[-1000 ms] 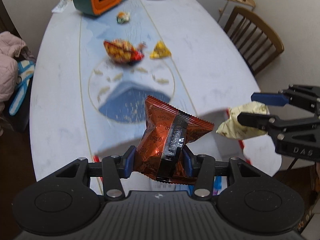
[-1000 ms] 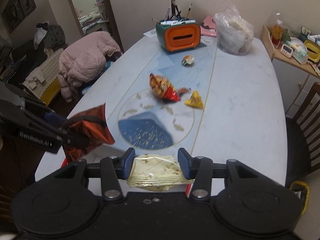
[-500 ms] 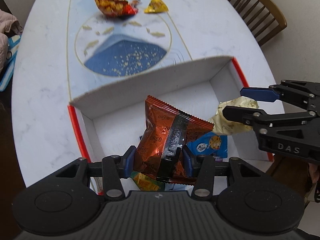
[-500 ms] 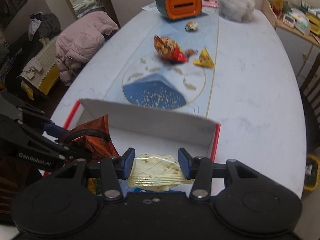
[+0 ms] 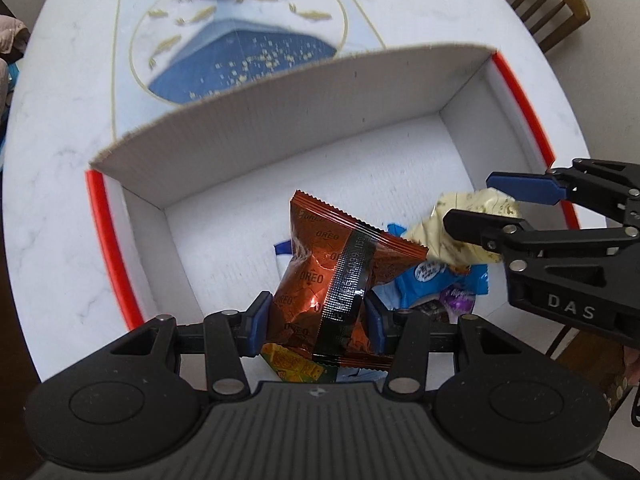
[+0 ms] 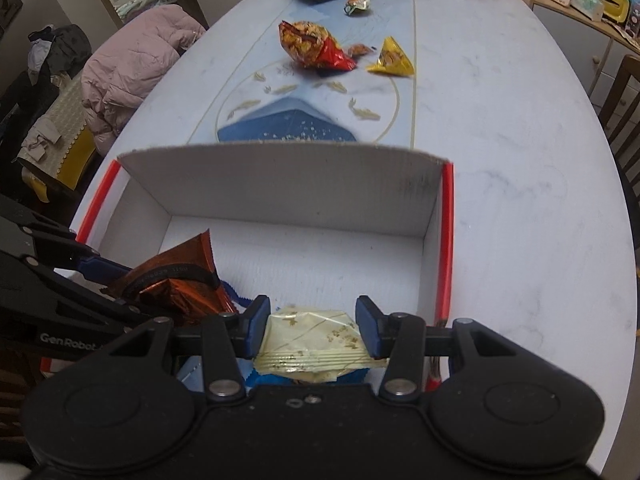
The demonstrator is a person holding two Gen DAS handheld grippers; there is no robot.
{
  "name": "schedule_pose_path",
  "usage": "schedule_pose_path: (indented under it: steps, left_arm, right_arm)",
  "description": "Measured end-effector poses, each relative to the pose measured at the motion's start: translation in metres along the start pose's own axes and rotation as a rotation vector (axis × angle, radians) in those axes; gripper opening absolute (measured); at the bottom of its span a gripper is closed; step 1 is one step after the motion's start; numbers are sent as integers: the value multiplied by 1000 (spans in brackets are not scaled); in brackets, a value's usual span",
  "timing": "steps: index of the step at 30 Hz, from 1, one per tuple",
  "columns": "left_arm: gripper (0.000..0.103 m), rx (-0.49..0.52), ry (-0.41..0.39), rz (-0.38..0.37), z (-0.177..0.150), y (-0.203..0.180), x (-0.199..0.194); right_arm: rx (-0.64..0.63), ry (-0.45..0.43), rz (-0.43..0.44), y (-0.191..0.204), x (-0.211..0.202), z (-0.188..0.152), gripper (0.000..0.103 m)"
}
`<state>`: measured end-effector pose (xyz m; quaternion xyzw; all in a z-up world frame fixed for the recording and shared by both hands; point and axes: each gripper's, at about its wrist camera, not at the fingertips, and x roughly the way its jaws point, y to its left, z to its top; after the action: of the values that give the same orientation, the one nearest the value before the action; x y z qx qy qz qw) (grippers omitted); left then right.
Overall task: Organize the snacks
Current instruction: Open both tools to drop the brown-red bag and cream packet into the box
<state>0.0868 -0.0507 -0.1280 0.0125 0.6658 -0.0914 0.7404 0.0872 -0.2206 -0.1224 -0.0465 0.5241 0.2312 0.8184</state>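
Left gripper [image 5: 316,316] pinches copper Oreo packet [image 5: 336,276]; right gripper [image 6: 311,326] pinches cream wafer packet [image 6: 312,348]. Both over white box [image 5: 312,120], possibly clear of blue cookie packet [image 5: 436,276] beneath.

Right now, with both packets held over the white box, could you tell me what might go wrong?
1. The left tongs pinch only the low end of the copper-red foil Oreo packet; it may tip and land unevenly on the blue packet below.
2. The right tongs, holding the pale cream wrapper, hang near the box's red-edged wall and could knock it.
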Motion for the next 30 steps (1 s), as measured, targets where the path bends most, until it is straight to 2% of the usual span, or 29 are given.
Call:
schedule_pose_path:
  steps: [14, 16, 17, 18, 19, 23, 27, 30]
  left_arm:
    - [48, -18, 6, -30, -6, 13, 8]
    - [51, -21, -2, -30, -8, 16, 5]
    - [57, -24, -7, -33, -8, 17, 4]
    - [60, -27, -14, -39, -9, 19, 2]
    - [60, -29, -23, -44, -9, 20, -1]
    - [63, -30, -50, -54, -10, 23, -12]
    - [64, -27, -88, -72, -12, 26, -26]
    - [68, -17, -119, -68, -14, 26, -38]
  right_arm:
    - [7, 10, -13, 5, 2, -8, 50]
    - [10, 7, -13, 6, 0, -8, 56]
    - [11, 2, -15, 5, 0, -8, 59]
    - [12, -6, -15, 6, -2, -9, 66]
    - [10, -13, -13, 6, -3, -9, 69]
    - [4, -25, -6, 9, -8, -7, 70]
    - [-14, -52, -1, 14, -20, -5, 78]
    - [-24, -73, 6, 18, -30, -2, 80]
